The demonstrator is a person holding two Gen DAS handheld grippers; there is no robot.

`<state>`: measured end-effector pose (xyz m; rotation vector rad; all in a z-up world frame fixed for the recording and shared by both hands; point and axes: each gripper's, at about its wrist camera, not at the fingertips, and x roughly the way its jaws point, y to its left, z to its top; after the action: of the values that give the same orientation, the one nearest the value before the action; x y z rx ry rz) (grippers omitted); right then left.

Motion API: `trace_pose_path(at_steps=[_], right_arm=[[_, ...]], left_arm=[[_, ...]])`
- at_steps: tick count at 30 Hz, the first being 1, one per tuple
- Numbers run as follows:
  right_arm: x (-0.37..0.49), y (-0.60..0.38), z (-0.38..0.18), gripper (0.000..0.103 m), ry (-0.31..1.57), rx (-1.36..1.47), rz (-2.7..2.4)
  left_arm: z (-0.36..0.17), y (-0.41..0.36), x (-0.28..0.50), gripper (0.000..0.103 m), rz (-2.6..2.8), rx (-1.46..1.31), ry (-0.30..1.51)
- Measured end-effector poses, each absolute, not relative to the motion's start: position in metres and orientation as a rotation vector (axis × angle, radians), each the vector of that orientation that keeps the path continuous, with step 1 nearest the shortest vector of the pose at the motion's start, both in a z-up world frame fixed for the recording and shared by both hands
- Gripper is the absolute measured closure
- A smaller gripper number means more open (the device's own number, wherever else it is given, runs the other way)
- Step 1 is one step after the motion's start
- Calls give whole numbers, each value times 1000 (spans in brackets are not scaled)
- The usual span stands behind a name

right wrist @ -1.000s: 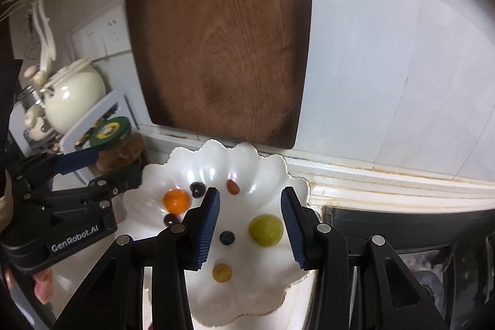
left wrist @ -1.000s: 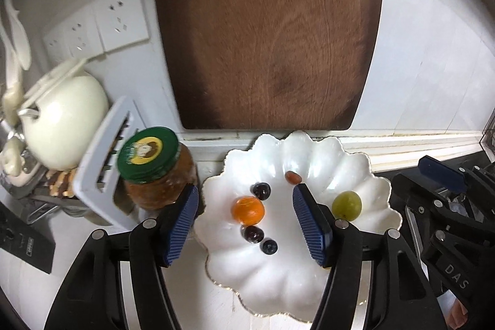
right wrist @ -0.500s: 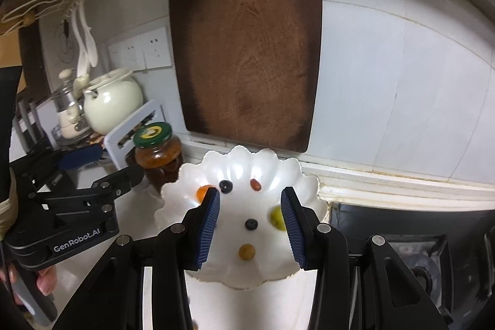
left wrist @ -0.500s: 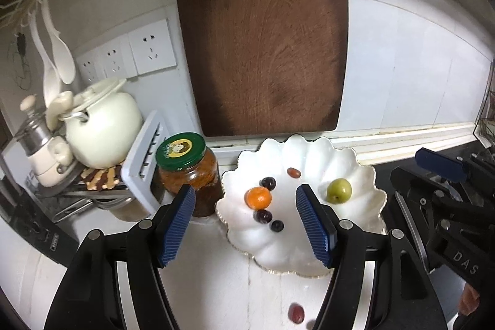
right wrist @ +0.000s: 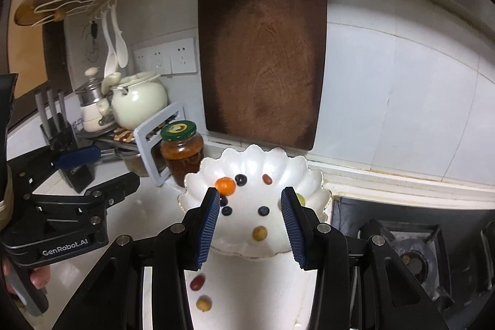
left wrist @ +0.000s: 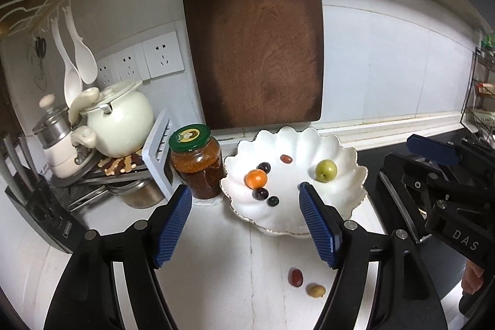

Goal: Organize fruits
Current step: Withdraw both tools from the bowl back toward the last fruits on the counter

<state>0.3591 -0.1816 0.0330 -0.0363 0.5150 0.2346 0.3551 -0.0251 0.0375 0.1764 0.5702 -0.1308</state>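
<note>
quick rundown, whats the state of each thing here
left gripper: jaws opening, nothing between
right gripper: open, holding nothing
plate: on counter, holding fruits
jar: upright, lid on
red date: loose on counter
yellow fruit: loose on counter

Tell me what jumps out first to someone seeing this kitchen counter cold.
The white scalloped plate by the wall, dotted with small fruit, with a bright orange tangerine at its left and a green fruit at its right. Behind it a big dark cutting board leans on the tiles. Two stray fruits lie on the counter before the plate.
</note>
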Motion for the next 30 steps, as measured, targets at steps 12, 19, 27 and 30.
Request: trace_pose_path(at_steps=[12,19,27,30], right_arm=[[320,-170,15,61,526,-55,277],[310,-164,2,61,532,-71,297],[302,-156,-16,61,548,-80,294],[303,-153,-27,61,587,-91,293]], left_arm=[[21,-17,318,31,-153,184,576],[5,-8,310,31,-161,147,609],[-17,-1,303,31,-168,156,633],[-24,1,301,32,-167,173,637]])
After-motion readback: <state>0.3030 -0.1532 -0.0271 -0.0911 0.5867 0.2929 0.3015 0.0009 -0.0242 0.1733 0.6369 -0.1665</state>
